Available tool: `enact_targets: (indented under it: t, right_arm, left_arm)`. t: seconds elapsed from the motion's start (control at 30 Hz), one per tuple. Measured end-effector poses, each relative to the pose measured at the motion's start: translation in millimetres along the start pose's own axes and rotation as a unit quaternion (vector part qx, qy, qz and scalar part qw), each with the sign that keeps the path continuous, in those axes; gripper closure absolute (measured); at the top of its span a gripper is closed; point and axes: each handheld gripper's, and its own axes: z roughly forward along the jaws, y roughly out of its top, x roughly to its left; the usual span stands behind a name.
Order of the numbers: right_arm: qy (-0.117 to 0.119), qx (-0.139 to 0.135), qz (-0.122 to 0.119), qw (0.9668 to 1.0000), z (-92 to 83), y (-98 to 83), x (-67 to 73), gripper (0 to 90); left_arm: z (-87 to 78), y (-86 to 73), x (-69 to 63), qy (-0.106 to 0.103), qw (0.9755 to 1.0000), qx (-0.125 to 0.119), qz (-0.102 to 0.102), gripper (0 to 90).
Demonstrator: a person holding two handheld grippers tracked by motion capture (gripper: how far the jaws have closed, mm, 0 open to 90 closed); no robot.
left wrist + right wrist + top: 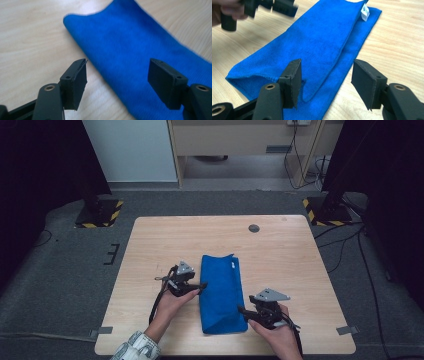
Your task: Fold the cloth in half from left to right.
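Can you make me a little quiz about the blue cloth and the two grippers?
1. True or false: the cloth lies folded on the table.
2. Which gripper is by the cloth's near corner: A) left gripper B) right gripper?
3. What small white thing is sewn on the cloth's far end?

Key:
1. True; it is a long folded strip.
2. B.
3. A tag.

Neither gripper holds the cloth; both stand open.
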Motion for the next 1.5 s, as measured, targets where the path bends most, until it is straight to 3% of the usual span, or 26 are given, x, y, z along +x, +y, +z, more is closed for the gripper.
enact_targets:
  t: [0.3, 0.4, 0.73, 1.03, 1.2, 1.3, 1.5]
  right_arm:
    - [0.007, 0.002, -0.007, 0.9999, -5.6, 1.3, -1.1, 39.5]
    - [0.007, 0.003, -0.004, 1.0, -10.6, -1.4, -2.6, 38.9]
    - [0.001, -0.006, 0.016, 0.9999, -23.9, -5.7, -18.4, 37.2]
    - [0.007, -0.009, 0.004, 0.9999, 8.0, 11.5, -27.9, 46.6]
    - [0.003, -0.006, -0.005, 1.0, 34.5, 25.2, -32.9, 51.6]
    - [-0.002, -0.002, -0.007, 1.0, 47.5, 31.4, -37.1, 50.7]
    - [-0.017, 0.004, -0.007, 0.9998, 73.8, 51.8, -44.3, 40.4]
  left_arm:
    - [11.6, -13.1, -0.9, 0.018, 0.999, 0.04, 0.011, 32.3]
    - [14.4, -15.0, -1.9, 0.024, 0.9986, 0.043, 0.02, 32.6]
    - [14.1, -15.2, -3.0, 0.027, 0.9985, 0.044, 0.021, 32.9]
    - [8.8, -12.3, -2.2, 0.025, 0.9994, 0.02, 0.014, 25.7]
    - [6.5, -11.0, -0.4, 0.025, 0.9995, 0.011, 0.013, 22.9]
    - [5.2, -7.9, 1.3, 0.027, 0.9996, 0.004, 0.012, 22.3]
    - [3.5, -1.0, 8.9, 0.033, 0.9994, -0.014, -0.005, 21.8]
